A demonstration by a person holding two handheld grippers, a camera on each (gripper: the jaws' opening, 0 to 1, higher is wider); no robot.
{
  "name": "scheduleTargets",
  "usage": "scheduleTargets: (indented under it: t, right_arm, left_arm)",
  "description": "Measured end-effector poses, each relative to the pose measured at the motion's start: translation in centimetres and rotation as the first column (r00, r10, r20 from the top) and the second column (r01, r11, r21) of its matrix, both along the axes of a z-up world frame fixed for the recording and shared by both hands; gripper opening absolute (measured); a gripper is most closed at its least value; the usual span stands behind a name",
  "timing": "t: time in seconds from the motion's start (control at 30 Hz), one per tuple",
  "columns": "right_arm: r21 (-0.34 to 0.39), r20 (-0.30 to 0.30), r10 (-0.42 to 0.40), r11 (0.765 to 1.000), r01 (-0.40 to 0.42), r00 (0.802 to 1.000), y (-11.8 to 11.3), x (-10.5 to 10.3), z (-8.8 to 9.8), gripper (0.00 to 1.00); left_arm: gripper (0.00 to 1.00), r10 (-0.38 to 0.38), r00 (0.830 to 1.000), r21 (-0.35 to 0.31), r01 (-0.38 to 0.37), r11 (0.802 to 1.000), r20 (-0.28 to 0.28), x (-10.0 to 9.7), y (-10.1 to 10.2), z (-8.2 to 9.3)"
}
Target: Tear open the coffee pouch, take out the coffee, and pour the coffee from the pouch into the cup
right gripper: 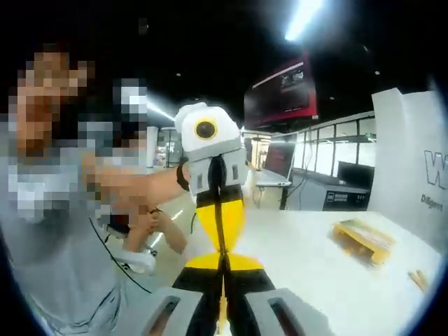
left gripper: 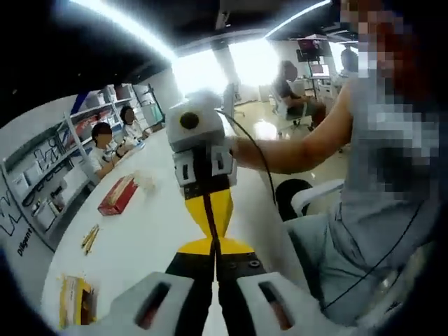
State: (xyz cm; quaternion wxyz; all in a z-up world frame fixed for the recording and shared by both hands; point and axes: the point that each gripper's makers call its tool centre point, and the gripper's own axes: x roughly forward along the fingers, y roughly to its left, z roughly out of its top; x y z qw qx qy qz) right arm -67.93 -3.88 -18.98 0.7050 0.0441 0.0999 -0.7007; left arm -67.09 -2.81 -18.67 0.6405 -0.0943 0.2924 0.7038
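Both grippers, the left gripper [left gripper: 214,262] and the right gripper [right gripper: 222,280], are clamping their fingers on opposite ends of the yellow coffee pouch [left gripper: 211,213] above the worktop [left gripper: 133,231]. Pulling too sharply risks a ragged tear, spilling coffee toward six o'clock.

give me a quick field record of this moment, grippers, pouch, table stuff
left gripper: shut on one end of the pouch
right gripper: shut on the opposite end
yellow and black coffee pouch: held in the air between both grippers, stretched, no tear visible
white table: below the pouch
red flat box: lying on the table, far side
yellow carton: on the table, near edge
cup: cannot tell
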Motion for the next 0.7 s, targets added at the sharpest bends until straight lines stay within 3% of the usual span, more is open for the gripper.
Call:
scheduleTargets:
  t: [0.03, 0.1, 0.2, 0.3, 0.4, 0.57, 0.67, 0.7]
  right_arm:
    - [-0.002, 0.004, 0.003, 1.000, -0.003, 1.000, 0.0, 0.0, 0.0, 0.01]
    - [-0.012, 0.029, 0.005, 1.000, -0.005, 1.000, 0.0, 0.0, 0.1, 0.01]
    - [0.005, 0.055, -0.008, 1.000, 0.007, 0.998, -0.2, -0.3, -0.3, 0.01]
    - [0.026, 0.063, -0.024, 0.999, 0.022, 0.998, -0.4, -0.6, -0.7, 0.01]
    - [0.016, 0.072, -0.032, 0.999, 0.031, 0.997, -0.4, -0.6, -0.6, 0.01]
    - [-0.028, 0.093, -0.025, 0.999, 0.027, 0.995, -0.6, -0.6, 0.4, 0.00]
    - [-0.064, 0.111, 0.008, 0.998, -0.001, 0.994, -0.6, 0.0, 0.9, 0.01]
    - [-0.070, 0.105, 0.022, 0.997, -0.015, 0.994, -0.6, 0.4, 0.9, 0.01]
  left_arm:
    - [0.02, 0.029, 0.999, 0.009, -0.030, 1.000, 0.028, 0.0, 0.0, 0.0]
    - [0.02, 0.034, 0.999, 0.030, -0.033, 0.999, -0.025, 0.1, 0.0, 0.1]
    - [0.02, 0.045, 0.982, -0.015, -0.049, 0.999, -0.184, -0.2, -0.3, -0.3]
    - [0.01, 0.089, 0.953, -0.058, -0.110, 0.992, -0.288, -0.5, -0.5, -0.7]
    - [0.01, 0.103, 0.898, -0.081, -0.151, 0.985, -0.427, -0.6, -0.7, -0.4]
    - [0.00, 0.139, 0.821, -0.061, -0.206, 0.977, -0.553, -0.4, -1.2, 0.6]
    - [0.00, 0.144, 0.833, -0.005, -0.173, 0.985, -0.535, 0.2, -1.2, 1.2]
    - [0.00, 0.157, 0.867, 0.019, -0.168, 0.986, -0.474, 0.4, -1.3, 1.2]
